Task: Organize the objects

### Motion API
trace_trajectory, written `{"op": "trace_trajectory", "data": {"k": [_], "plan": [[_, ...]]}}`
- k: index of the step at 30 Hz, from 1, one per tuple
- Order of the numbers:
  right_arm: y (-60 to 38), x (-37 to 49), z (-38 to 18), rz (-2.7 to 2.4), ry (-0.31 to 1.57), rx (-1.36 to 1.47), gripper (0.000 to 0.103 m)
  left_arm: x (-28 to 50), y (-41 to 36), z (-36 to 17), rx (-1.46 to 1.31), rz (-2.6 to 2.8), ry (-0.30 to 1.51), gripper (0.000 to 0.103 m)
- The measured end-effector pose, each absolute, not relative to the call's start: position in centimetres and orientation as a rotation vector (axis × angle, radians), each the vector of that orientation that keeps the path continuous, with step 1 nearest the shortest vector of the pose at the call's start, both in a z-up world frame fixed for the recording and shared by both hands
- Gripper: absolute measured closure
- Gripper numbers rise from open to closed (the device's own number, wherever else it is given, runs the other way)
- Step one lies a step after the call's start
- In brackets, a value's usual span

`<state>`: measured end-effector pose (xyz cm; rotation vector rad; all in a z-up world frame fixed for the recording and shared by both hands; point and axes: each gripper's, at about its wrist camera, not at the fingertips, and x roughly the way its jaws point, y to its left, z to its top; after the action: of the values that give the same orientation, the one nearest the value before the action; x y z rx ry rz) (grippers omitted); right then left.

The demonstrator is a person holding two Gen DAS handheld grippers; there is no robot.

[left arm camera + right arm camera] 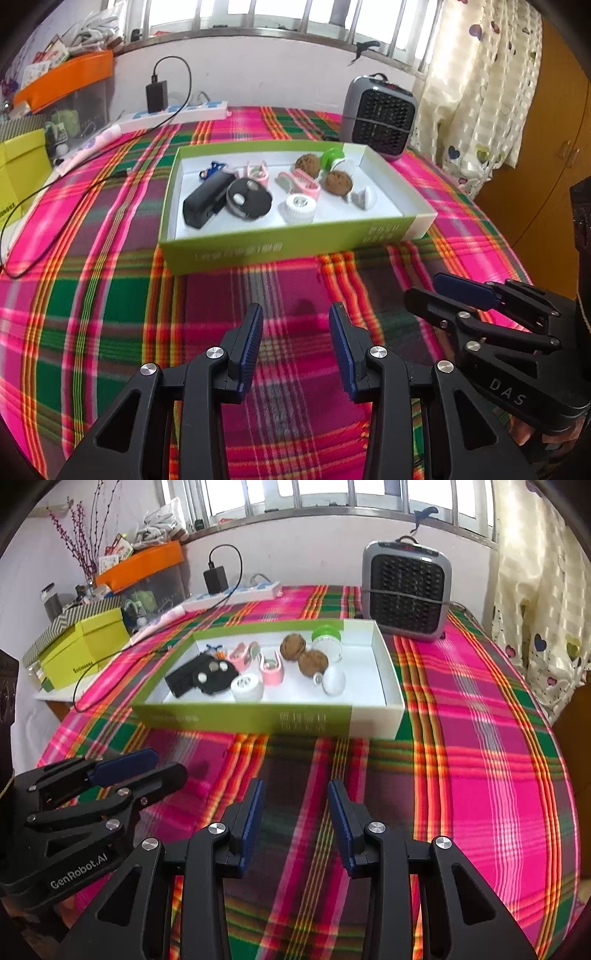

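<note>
Small objects are seen gathered in the shallow green-and-white box [295, 243] mid-bench: two walnuts [308, 165], a black case [205, 201], pink clips [299, 182], a white round cap [300, 207], a green-lidded jar [334, 159]. The box rests on the plaid cloth [110, 295], with a heater [382, 118] just behind it. Both the left gripper [295, 347] and the right gripper [295, 823] are held short of the box, fingers partly spread, nothing pinched. Risks judged: walnuts may roll when nudged; crowded items may be knocked; the light box may slide on the cloth.
</note>
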<state>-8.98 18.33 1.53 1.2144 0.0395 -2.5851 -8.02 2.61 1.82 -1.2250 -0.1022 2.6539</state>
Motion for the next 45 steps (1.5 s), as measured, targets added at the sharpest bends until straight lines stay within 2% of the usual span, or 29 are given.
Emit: {"op": "trace_trajectory", "data": {"k": [12,18,25,40,45], "plan": [[18.3,-8.3,0.6,-2.591,0.066,1.243,0.066,-7.5,2.7,0.8,-1.251,2.678,-0.101,0.067],[18.7,-8.3,0.3,-2.608,0.057,1.249,0.056,-7.6,3.0,0.8,-1.256,2.692,-0.079,0.066],[19.1,-8.4,0.3,-2.616,0.053,1.252,0.055,-7.6,3.1,0.7,-1.261,2.699,-0.095,0.064],[18.8,-8.3,0.2,-2.648,0.127,1.271,0.055,-7.6,4.2,0.6,-1.287,2.734,0.021,0.062],[19.0,-8.4,0.2,-2.657,0.122,1.28,0.048,-7.6,4.2,0.7,-1.288,2.736,0.025,0.062]]}}
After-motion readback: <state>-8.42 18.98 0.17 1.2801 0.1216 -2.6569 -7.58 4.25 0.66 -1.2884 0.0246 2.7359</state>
